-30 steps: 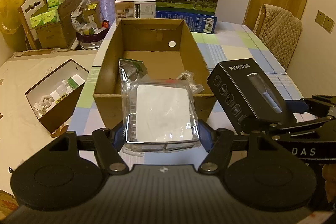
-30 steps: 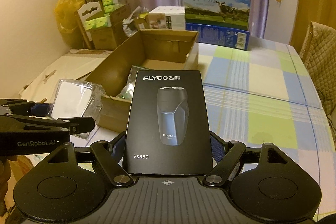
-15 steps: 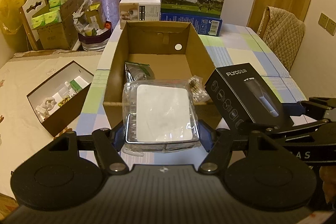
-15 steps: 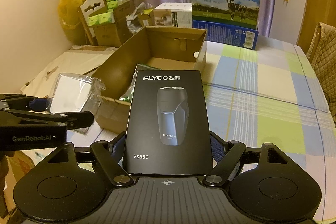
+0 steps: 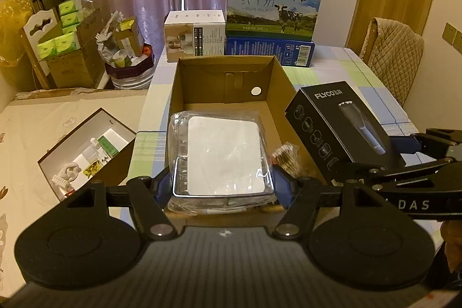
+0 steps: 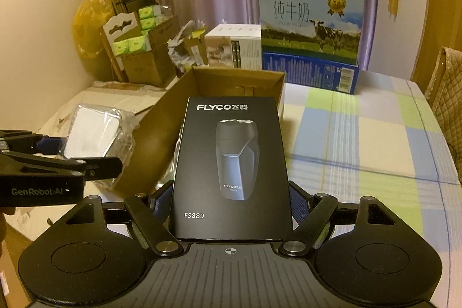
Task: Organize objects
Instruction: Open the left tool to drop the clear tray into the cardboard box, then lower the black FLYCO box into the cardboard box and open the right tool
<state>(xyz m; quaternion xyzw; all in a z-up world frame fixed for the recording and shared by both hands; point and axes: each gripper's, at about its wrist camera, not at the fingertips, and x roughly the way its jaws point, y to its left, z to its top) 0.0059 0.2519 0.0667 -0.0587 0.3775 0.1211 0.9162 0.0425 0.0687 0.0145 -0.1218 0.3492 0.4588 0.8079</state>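
Note:
My left gripper (image 5: pixel 222 188) is shut on a white device wrapped in clear plastic (image 5: pixel 223 155), held over the near end of an open cardboard box (image 5: pixel 225 77) on the checked tablecloth. A small packet (image 5: pixel 286 159) lies at the box's near right. My right gripper (image 6: pixel 231 204) is shut on a black Flyco shaver box (image 6: pixel 231 163), held level just right of the cardboard box (image 6: pixel 239 82). The shaver box (image 5: pixel 340 126) and right gripper show at the right of the left wrist view; the wrapped device (image 6: pixel 92 132) and left gripper show at the left of the right wrist view.
A milk carton case (image 5: pixel 271 7) on a blue box (image 5: pixel 268 51) and a white carton (image 5: pixel 195 35) stand behind the cardboard box. A brown open box of small items (image 5: pixel 86 152) sits on the surface to the left. A padded chair (image 5: pixel 392 48) is at the right.
Both grippers have moved forward toward the cardboard box with their loads; the wrapped device now hangs over the box's near end and covers the items inside.

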